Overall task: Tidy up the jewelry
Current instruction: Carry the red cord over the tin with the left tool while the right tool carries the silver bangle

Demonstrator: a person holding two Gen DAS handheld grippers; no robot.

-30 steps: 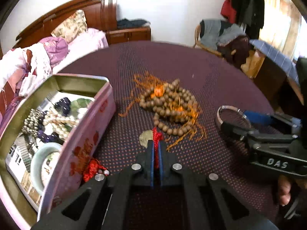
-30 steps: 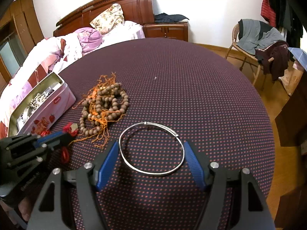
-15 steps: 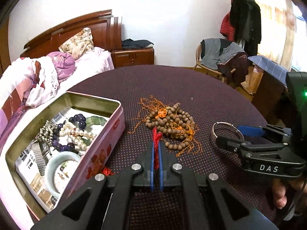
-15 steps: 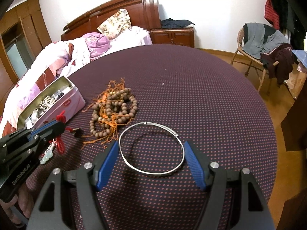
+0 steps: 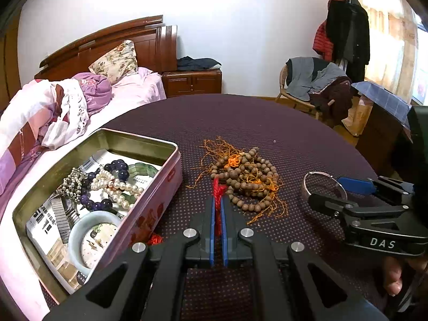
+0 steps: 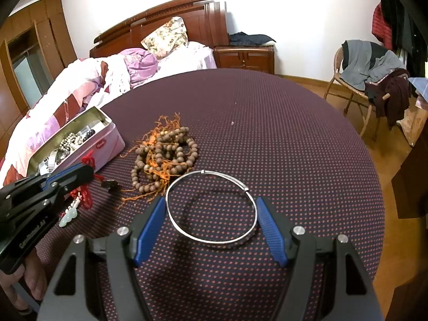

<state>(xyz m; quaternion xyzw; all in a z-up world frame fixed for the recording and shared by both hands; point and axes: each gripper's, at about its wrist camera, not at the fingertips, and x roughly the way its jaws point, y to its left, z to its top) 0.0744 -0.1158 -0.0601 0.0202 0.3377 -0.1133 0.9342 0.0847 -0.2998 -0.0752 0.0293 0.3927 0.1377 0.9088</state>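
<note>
Round table [image 6: 267, 123], dark purple dotted cloth; bed [image 6: 80, 85] at left, clothes-draped chair [image 6: 374, 69] at right. Pink tin [image 5: 149, 208] at table's left edge, now nearer and lower in the left view than a second ago. Left gripper [image 5: 218, 203] clenched on a red cord [image 5: 218, 190], pendant [image 6: 68, 215] dangling just beside the tin. Wooden beads [image 6: 165, 160] at centre. Right gripper [image 6: 211, 214] spread wide, blue pads touching either side of the silver hoop [image 6: 211, 206], held clear of the cloth
</note>
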